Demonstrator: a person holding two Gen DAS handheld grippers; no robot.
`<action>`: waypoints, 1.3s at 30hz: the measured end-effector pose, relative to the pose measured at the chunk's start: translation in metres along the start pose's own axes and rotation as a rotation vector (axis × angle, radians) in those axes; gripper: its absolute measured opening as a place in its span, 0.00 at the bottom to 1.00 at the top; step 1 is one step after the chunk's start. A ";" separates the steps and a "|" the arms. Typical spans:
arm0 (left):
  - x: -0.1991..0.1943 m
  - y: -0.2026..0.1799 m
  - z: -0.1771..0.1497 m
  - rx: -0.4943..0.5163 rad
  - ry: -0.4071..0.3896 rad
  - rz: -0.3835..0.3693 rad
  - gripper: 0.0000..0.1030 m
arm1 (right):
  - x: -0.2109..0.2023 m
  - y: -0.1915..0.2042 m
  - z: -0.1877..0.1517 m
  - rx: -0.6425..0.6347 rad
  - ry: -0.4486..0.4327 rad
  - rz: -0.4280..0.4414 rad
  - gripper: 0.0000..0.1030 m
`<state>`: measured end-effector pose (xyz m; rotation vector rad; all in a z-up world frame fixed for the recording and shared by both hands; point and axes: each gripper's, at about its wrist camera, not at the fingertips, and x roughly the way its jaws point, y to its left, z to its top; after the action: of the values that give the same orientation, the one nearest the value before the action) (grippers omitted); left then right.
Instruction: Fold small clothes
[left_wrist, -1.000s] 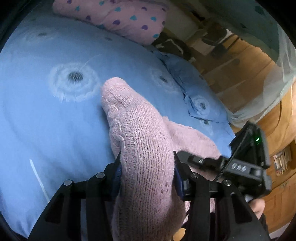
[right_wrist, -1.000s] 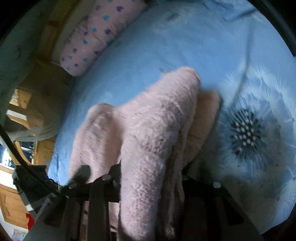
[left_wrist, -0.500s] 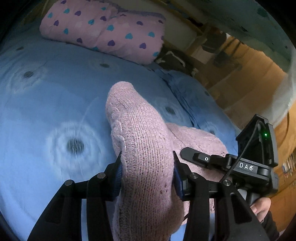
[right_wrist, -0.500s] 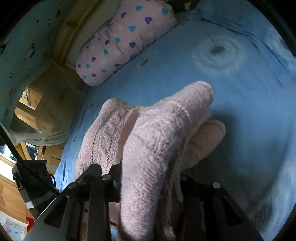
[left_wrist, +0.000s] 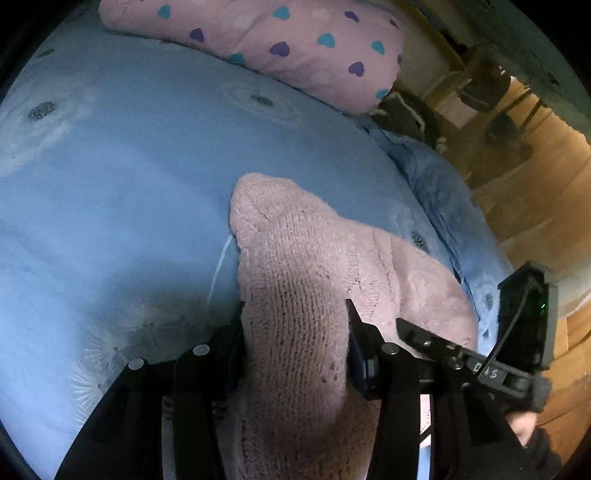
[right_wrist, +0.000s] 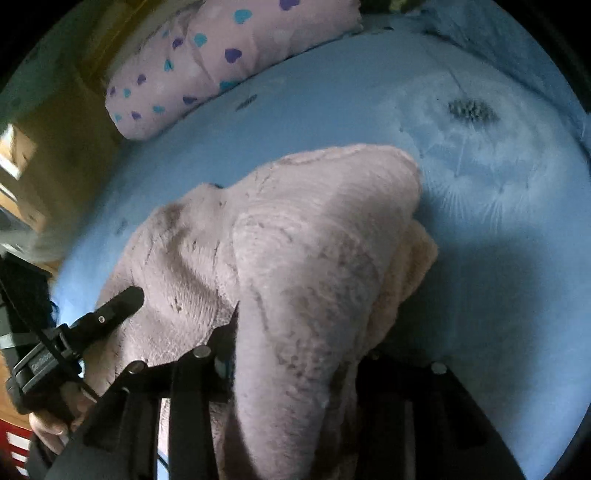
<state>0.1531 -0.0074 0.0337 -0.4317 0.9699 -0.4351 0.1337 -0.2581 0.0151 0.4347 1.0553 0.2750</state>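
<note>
A pink knitted sweater lies bunched over the blue bed sheet. My left gripper is shut on a thick fold of it; its jaws are opening, with the knit still filling the gap between the pads. In the right wrist view the same sweater drapes forward over my right gripper, whose jaws are also opening with cloth between them; its right finger is hidden by the fabric. Each gripper shows in the other's view, the right one and the left one, close together on the sweater.
A pink pillow with heart print lies along the far side of the bed, also the pillow in the right view. The sheet has dandelion prints. Wooden floor and furniture lie beyond the bed's right edge. A person's hand holds the left tool.
Both grippers have carried the sweater across the bed toward the heart-print pillow, which now looks nearer. The held fold in the right view has spread wider.
</note>
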 end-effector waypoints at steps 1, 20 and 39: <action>0.000 0.003 0.001 -0.011 0.001 -0.002 0.31 | -0.001 0.001 0.002 0.002 0.009 -0.017 0.44; -0.035 -0.006 -0.029 0.237 -0.002 0.237 0.00 | -0.032 0.092 -0.071 -0.551 -0.208 -0.279 0.32; -0.129 -0.034 -0.111 0.368 -0.090 0.447 0.00 | -0.104 0.101 -0.134 -0.439 -0.230 -0.369 0.35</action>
<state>-0.0107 0.0160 0.0849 0.1005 0.8462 -0.1778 -0.0343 -0.1843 0.0873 -0.1240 0.8004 0.1172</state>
